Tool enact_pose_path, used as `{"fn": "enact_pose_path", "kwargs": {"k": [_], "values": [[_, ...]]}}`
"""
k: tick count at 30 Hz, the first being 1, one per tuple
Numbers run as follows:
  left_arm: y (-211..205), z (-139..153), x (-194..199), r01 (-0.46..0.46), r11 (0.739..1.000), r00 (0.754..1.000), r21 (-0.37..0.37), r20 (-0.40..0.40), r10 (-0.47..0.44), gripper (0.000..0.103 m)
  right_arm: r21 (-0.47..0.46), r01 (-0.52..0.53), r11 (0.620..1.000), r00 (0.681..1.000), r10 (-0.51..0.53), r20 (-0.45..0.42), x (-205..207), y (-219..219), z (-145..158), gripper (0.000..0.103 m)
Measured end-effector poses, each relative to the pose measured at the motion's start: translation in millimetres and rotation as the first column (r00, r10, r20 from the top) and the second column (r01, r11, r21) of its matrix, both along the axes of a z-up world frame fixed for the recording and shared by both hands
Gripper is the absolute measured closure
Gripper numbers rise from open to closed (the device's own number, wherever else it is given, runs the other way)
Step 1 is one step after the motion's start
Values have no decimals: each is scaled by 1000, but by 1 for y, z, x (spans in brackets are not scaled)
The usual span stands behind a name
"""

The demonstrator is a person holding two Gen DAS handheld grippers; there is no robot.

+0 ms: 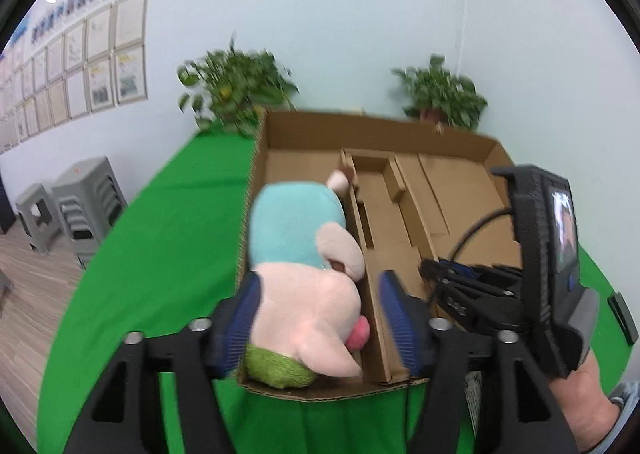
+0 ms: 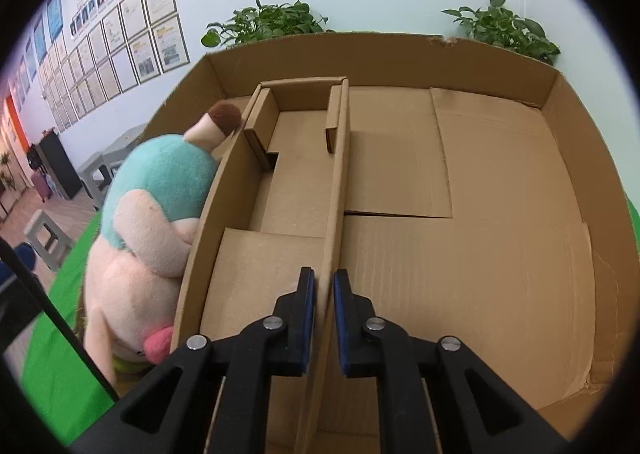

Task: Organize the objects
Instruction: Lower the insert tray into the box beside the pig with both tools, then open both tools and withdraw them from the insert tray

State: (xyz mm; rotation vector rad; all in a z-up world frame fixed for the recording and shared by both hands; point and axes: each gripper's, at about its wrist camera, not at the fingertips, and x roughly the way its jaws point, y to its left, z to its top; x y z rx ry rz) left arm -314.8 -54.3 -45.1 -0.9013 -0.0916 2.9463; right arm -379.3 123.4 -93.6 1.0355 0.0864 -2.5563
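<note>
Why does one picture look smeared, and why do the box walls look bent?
In the left wrist view the plants, box rim and plush toy are streaked, likely motion blur. The right wrist view is sharp: the divider held in the right tool has crisp edges. Both views are fisheye, so straight walls bow outward and the corners go black.
</note>
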Motion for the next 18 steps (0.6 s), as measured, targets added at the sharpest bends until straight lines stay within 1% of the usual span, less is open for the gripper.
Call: {"fn": "enact_pose_path", "kwargs": {"k": [1, 2, 3, 4, 5, 6, 7, 8, 9, 10, 11, 12, 13, 14, 16, 18], "values": [[-2, 5, 10, -19, 1000, 999, -1, -42, 19, 28, 6, 9, 1000, 999, -9, -42, 9, 5, 6, 76], [-2, 8, 18, -30, 1000, 997, -3, -71, 30, 26, 6, 10, 1000, 996, -9, -90, 19, 11, 13, 56], [-2, 11, 26, -36, 999, 994, -8, -101, 35, 20, -4, 2, 1000, 990, -3, -139, 32, 18, 21, 42], [0, 15, 35, -45, 999, 991, -20, -131, 42, 14, -36, -10, 999, 986, 4, -166, 46, 28, 29, 17], [4, 19, 43, -58, 998, 986, -37, -158, 52, 8, -80, -34, 996, 985, 20, -174, 57, 38, 34, 11], [7, 22, 54, -70, 996, 980, -50, -190, 59, 5, -120, -65, 991, 983, 43, -177, 68, 48, 39, 11], [10, 25, 61, -76, 996, 975, -53, -211, 64, 0, -136, -76, 988, 983, 51, -178, 80, 58, 42, 9], [13, 29, 70, -87, 995, 969, -50, -235, 73, 0, -131, -62, 989, 983, 37, -182, 89, 66, 43, 7], [17, 31, 79, -93, 995, 966, -42, -245, 80, 0, -125, -38, 991, 984, 15, -180, 95, 73, 44, 7], [20, 33, 86, -95, 995, 966, -33, -246, 84, 0, -116, 3, 993, 988, -21, -155, 102, 81, 44, 7], [24, 33, 91, -93, 995, 965, -24, -247, 85, 0, -112, 42, 993, 992, -55, -112, 107, 89, 43, 7], [28, 34, 93, -92, 996, 966, -21, -244, 84, 0, -127, 75, 989, 993, -86, -80, 113, 98, 43, 7], [34, 34, 99, -89, 996, 969, -21, -235, 81, 0, -145, 94, 985, 991, -106, -78, 122, 106, 43, 7], [39, 34, 101, -84, 996, 971, -24, -225, 77, 0, -133, 102, 986, 989, -115, -93, 129, 109, 44, 7], [51, 35, 107, -67, 997, 975, -29, -215, 59, 0, -59, 114, 992, 984, -121, -134, 141, 110, 46, 7], [60, 35, 115, -54, 998, 975, -33, -219, 45, 0, -40, 121, 992, 982, -126, -143, 150, 114, 49, 7]]}}
